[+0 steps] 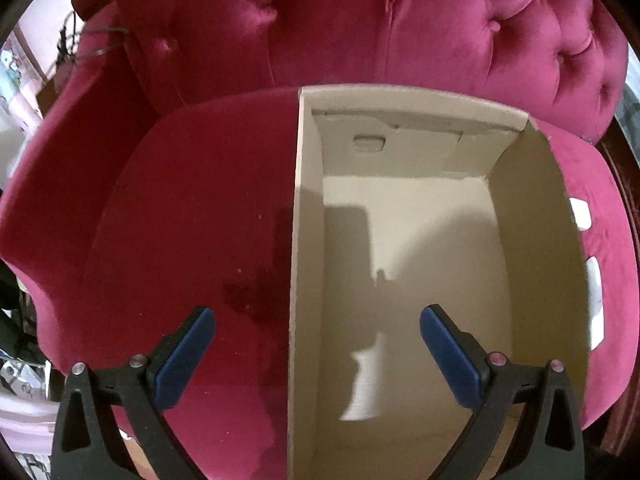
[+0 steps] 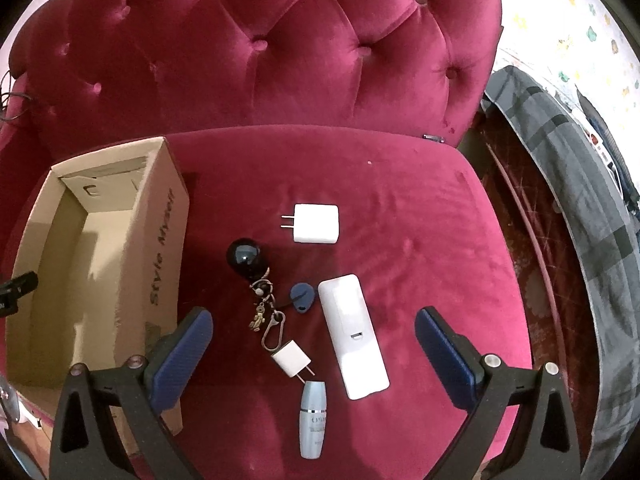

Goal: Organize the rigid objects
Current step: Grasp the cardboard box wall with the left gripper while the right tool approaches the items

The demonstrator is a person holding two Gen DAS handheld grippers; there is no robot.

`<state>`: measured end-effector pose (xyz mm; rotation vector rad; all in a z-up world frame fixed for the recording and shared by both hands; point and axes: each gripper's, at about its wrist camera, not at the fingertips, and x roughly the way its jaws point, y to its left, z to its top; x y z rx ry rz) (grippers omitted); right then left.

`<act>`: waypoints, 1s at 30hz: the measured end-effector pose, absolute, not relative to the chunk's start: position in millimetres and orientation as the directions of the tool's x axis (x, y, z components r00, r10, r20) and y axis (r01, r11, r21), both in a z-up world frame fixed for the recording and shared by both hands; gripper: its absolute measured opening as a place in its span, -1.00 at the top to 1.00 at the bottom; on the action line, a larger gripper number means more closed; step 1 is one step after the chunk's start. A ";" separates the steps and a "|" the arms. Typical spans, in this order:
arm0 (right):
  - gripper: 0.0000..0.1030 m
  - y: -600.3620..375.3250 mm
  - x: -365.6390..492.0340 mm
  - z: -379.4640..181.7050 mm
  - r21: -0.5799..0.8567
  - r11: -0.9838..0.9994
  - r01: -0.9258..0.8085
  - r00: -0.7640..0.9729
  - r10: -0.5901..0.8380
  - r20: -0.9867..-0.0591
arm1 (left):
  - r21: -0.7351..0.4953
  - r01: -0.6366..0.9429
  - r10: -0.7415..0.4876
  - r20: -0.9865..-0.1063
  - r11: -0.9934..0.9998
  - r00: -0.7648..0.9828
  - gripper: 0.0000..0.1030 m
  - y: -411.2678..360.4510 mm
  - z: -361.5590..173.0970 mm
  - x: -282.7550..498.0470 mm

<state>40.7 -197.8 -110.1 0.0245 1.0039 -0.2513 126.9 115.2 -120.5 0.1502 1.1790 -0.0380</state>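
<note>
Left wrist view: left gripper [image 1: 318,330] hangs over the cardboard box [image 1: 536,216], fingers spread wide, nothing between the blue pads [image 1: 186,356]. It straddles the box's left wall: one finger above the pink velvet seat [image 1: 192,208], the other above the box interior. Box sits on the seat of a tufted armchair [image 1: 360,20], open top, inside bare except shadows. Right wrist view: right gripper [image 2: 314,330] also wide open, holding nothing, hovering above the loose items on the seat cushion [image 2: 420,200]. Box [image 2: 160,248] is at the left edge of the cushion, printed lettering on its side, well apart from most items. Items, back to front: large white plug adapter [image 2: 316,224], lying flat, prongs pointing left; black glossy ball [image 2: 245,258] attached to a keychain [image 2: 266,312] with clip and small charm; blue fob [image 2: 302,298] just beside the white remote-like device [image 2: 354,336], which lies lengthwise and slightly tilted; small white plug adapter [image 2: 291,360] touching the keychain clip; pale blue bottle [image 2: 313,420] nearest the camera, lying on its side. A bit of the left gripper's black frame [image 2: 16,292] shows at the box's left side. Grey plaid fabric [image 2: 592,208] to the right of the chair.
</note>
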 end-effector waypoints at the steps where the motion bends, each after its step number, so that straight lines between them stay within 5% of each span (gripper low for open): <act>1: -0.99 -198.1 41.3 -111.4 -0.094 0.971 0.221 0.510 -0.197 -0.837 | 0.102 0.109 0.054 -0.925 0.989 0.377 -1.00 115.6 -123.4 127.3; 10: -0.99 -196.6 44.0 -130.3 -0.107 0.972 0.207 0.498 -0.199 -0.844 | 0.073 0.131 0.021 -0.931 0.989 0.365 -0.97 117.6 -142.2 138.0; 18: -0.99 -193.5 43.1 -134.4 -0.123 0.972 0.200 0.501 -0.209 -0.840 | 0.064 0.144 0.011 -0.942 0.988 0.337 -0.11 121.0 -156.3 141.0; 22: -0.99 -190.9 42.0 -134.5 -0.126 0.973 0.196 0.506 -0.210 -0.836 | 0.069 0.152 0.018 -0.948 0.986 0.317 0.64 122.3 -163.0 139.6; 30: -0.99 -187.9 42.0 -134.3 -0.137 0.972 0.192 0.514 -0.218 -0.830 | 0.064 0.157 0.008 -0.943 0.986 0.332 0.74 122.8 -161.1 138.5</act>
